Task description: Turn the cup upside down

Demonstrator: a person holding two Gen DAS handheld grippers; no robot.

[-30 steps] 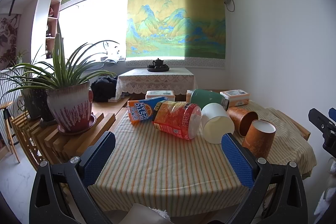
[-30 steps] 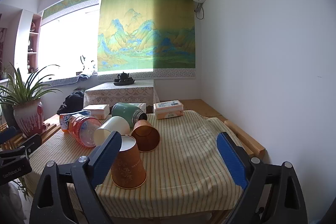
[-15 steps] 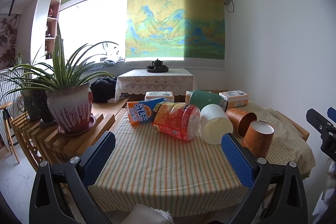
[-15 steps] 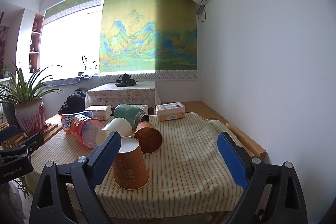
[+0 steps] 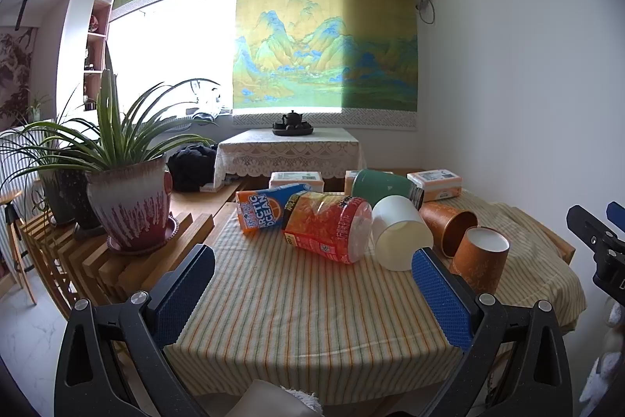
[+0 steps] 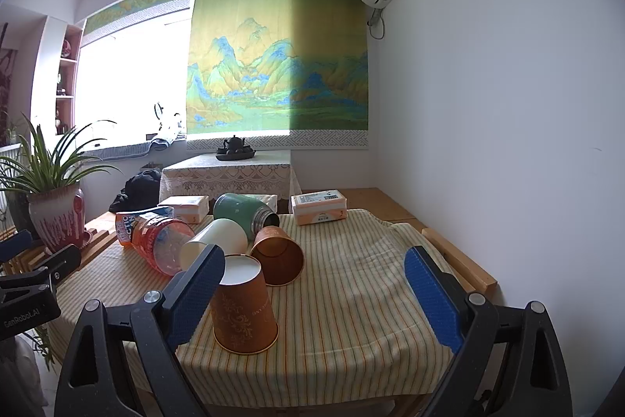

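Right gripper wide open, nothing held, hovering at the near edge of the striped tablecloth; left gripper also wide open and empty, held back over the near left part of the table. The orange paper cup stands with wide mouth down and white base up, just beside the right gripper's left finger, not between the fingers. So it reads as already inverted; judged: either the flip is done and this is release/retreat, or another cup is the target. A second orange cup lies on its side right behind it, touching or nearly so, next to a white cup and a green flask, all tipped over. If the lying cup is next: shift right gripper forward, straddle it, close, rotate mouth down. Tight cluster, risk of bumping the standing cup.
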